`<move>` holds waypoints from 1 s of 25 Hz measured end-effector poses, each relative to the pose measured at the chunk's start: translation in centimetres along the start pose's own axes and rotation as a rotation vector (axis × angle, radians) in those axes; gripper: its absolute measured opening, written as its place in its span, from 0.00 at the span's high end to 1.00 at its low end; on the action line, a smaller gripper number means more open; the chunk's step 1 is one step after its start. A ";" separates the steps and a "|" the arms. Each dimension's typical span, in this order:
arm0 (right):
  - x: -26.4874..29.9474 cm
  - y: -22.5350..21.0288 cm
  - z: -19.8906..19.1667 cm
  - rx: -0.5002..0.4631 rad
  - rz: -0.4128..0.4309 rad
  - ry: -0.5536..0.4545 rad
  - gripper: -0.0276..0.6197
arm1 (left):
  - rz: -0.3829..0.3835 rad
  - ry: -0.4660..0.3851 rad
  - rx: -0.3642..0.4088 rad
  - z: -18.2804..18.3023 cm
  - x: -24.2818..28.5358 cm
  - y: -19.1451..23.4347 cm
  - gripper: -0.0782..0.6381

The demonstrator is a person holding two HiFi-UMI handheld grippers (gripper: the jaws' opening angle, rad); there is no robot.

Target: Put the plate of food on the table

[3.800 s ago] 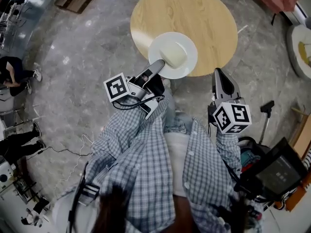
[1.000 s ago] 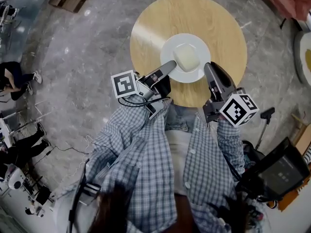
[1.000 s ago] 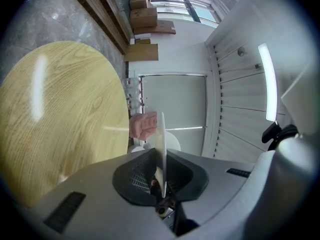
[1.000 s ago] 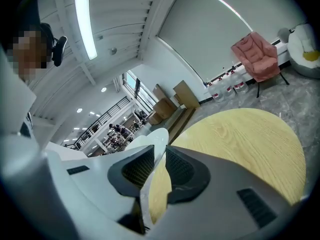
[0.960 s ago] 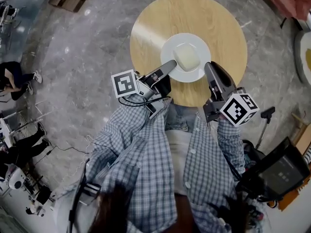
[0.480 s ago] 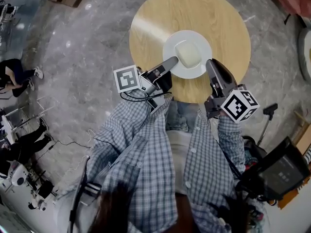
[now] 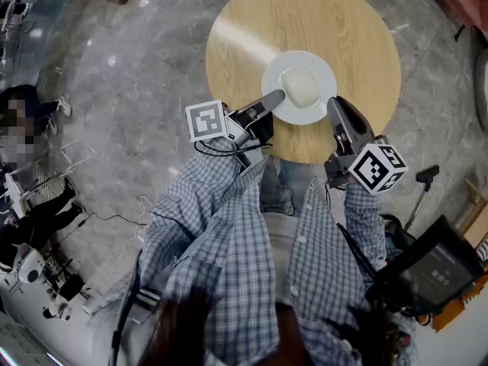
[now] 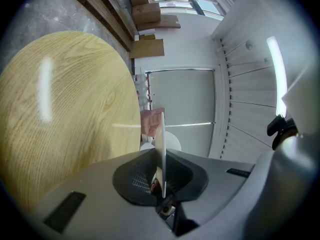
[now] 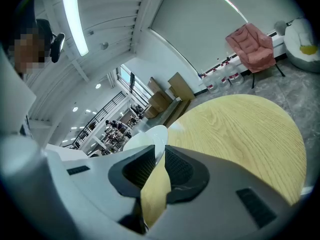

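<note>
Plate of food held over the round table by both grippers

The white plate [image 7: 319, 111], with a pale mound of food [image 7: 299, 85] on it, sits over the near half of the wooden table [image 7: 335, 21]; whether it rests there cannot be told. The left gripper [image 7: 276, 96] pinches its left rim, jaws narrow. The right gripper [image 7: 333, 104] closes on the right rim.

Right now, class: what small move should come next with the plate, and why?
Probably lower the plate level onto the table. The left gripper and right gripper each clamp its rim over the wood, food on it; whether it rests there yet is unclear.
</note>
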State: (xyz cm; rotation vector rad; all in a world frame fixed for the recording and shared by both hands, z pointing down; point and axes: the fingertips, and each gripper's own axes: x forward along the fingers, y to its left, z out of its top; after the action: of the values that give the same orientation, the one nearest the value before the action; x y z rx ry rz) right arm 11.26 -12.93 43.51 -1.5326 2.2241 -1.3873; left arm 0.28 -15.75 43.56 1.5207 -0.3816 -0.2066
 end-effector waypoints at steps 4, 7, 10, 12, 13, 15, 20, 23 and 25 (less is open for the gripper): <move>0.1 -0.8 -0.4 0.015 -0.011 0.003 0.85 | 0.012 0.015 -0.013 -0.2 0.3 0.9 0.86; 0.3 -1.6 -0.9 0.024 -0.022 0.011 0.85 | 0.023 0.028 -0.013 -0.2 0.6 1.8 0.86; 0.3 -2.0 -1.5 0.035 -0.038 0.019 0.85 | 0.034 0.043 -0.022 -0.5 0.6 2.4 0.86; 0.3 -2.7 -2.1 0.038 -0.052 0.030 0.85 | 0.042 0.050 -0.025 -0.7 0.8 3.1 0.86; 0.4 -3.2 -2.5 0.036 -0.062 0.038 0.85 | 0.047 0.055 -0.028 -0.8 1.0 3.7 0.86; 0.6 -4.5 -3.2 0.030 -0.080 0.053 0.85 | 0.069 0.066 -0.042 -1.2 1.3 5.5 0.86; 1.0 -6.0 -4.1 0.011 -0.109 0.085 0.85 | 0.096 0.078 -0.065 -1.4 1.8 7.5 0.86; 1.2 -7.1 -5.0 0.026 -0.121 0.091 0.85 | 0.113 0.090 -0.058 -1.6 2.1 8.9 0.86; 1.4 -8.1 -5.5 0.037 -0.132 0.091 0.85 | 0.114 0.094 -0.067 -1.7 2.6 9.8 0.86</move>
State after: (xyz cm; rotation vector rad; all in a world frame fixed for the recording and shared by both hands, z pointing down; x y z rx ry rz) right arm 13.19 -11.24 53.08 -1.6627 2.1686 -1.5553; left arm 2.28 -14.60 53.58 1.4323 -0.3815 -0.0570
